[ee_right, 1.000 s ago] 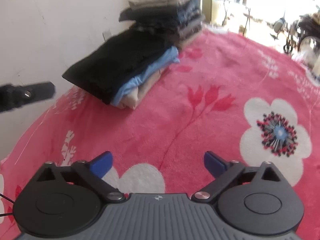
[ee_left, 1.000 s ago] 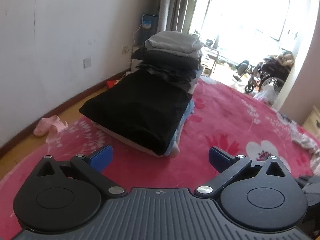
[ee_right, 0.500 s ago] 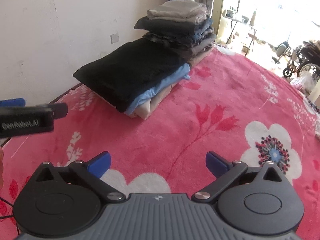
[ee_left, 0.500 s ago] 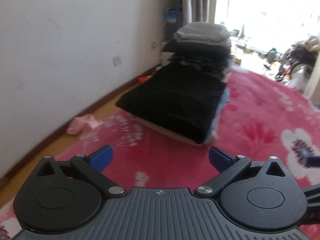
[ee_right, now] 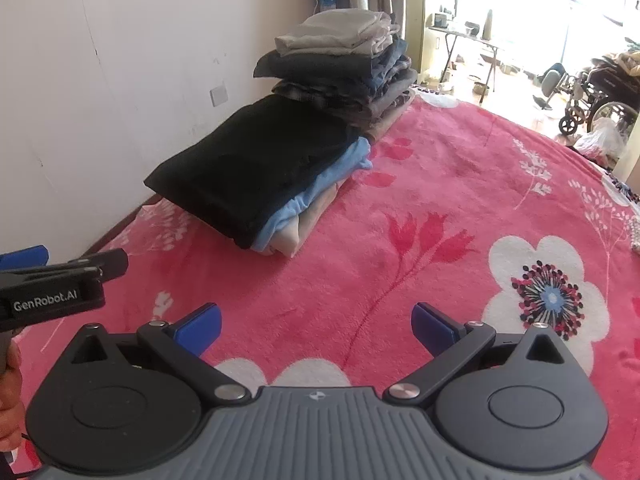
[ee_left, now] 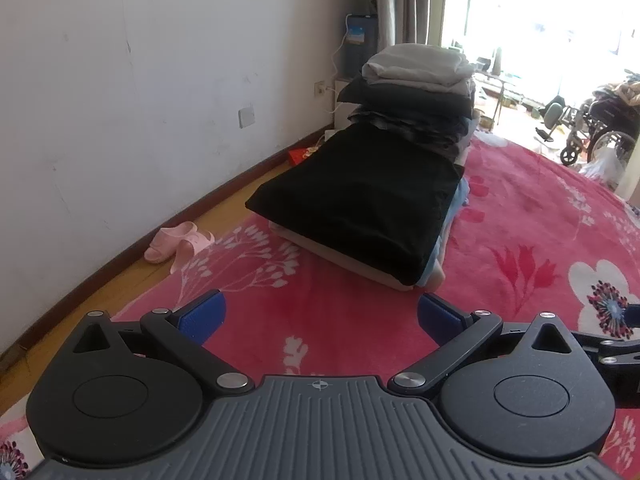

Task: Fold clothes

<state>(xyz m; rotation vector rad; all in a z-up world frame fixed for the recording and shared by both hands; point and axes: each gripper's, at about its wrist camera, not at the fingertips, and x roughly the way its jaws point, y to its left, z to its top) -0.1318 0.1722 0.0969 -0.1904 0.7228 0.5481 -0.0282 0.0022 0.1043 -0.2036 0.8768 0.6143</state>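
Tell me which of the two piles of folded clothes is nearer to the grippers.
The low pile topped by the black garment; the taller pile stands behind it.

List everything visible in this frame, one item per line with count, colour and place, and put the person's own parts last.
blanket: one, pink with flowers, spread under everything
low stack: one, black over light blue and beige, near the wall
tall stack: one, grey on top, dark layers below, behind the low stack
slippers: pair, pink, on the wooden floor by the wall
wheelchair: at least one, dark, far right by the window
folding table: one, by the window
curtain: grey, far corner
left gripper: blue pads, open, empty
right gripper: blue pads, open, empty
hand: one, at the left edge of the right wrist view
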